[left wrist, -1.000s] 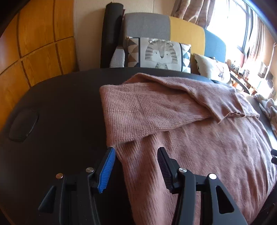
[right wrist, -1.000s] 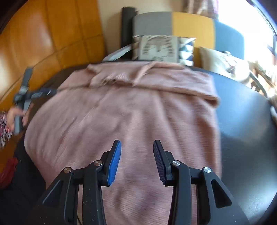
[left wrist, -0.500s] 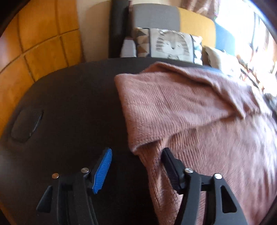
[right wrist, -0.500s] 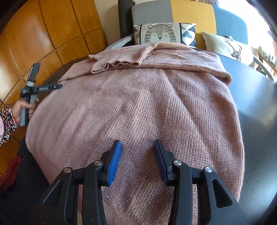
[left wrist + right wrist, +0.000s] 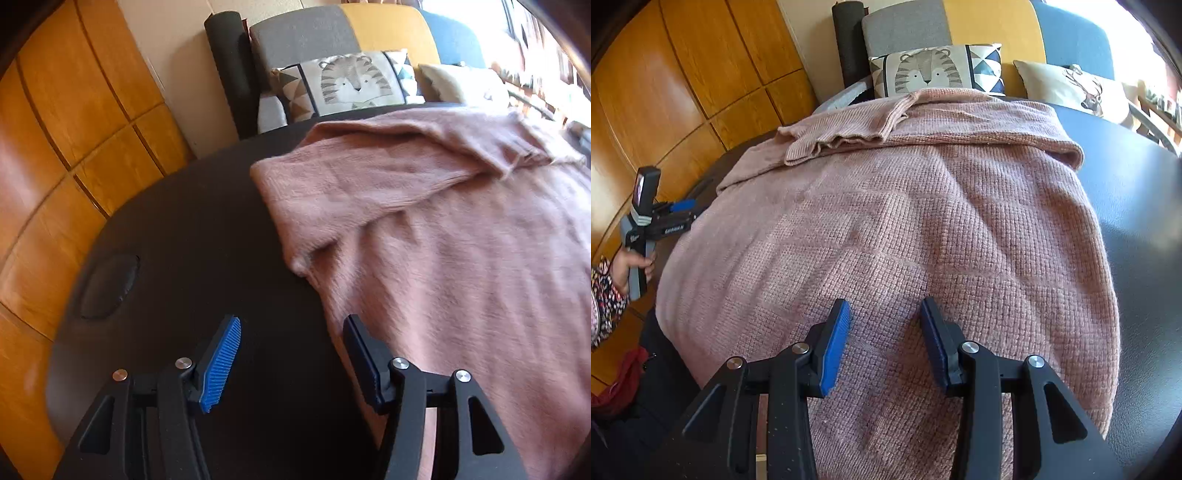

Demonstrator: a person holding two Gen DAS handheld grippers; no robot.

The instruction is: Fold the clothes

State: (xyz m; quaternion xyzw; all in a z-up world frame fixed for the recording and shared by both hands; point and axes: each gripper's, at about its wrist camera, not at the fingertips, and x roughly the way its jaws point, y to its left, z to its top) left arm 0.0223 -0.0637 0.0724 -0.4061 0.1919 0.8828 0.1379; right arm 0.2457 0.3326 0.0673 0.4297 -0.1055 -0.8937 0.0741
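Dusty-pink knitted sweater (image 5: 905, 236) lies spread flat on a black padded table (image 5: 192, 236), covering most of it from the near edge to the far side. One sleeve (image 5: 846, 129) is folded across the far part of the garment, its ribbed cuff lying on the body of the knit. In the left wrist view a folded sleeve (image 5: 354, 184) lies across the sweater's left side, its edge bordering bare black table.

Left gripper (image 5: 291, 354): jaws have just been opening and now stand released, nothing between them. Blue ribbed pad (image 5: 221, 363) hangs over bare table; the other finger sits at the sweater's left near edge, whether touching it cannot be told. In the right wrist view the same gripper (image 5: 685, 206) shows at far left, held by a hand (image 5: 628, 264) with a floral-patterned sleeve (image 5: 604, 299).

Right gripper (image 5: 884, 332): jaws parted, released, over the near middle of the sweater, no fabric pinched between the pads.

Beyond the table: tiger-print cushion (image 5: 936, 70) against a grey, yellow and blue sofa back (image 5: 993, 26), deer-print cushion (image 5: 1075, 88) to its right, orange wooden panelling (image 5: 70, 122) on the left.
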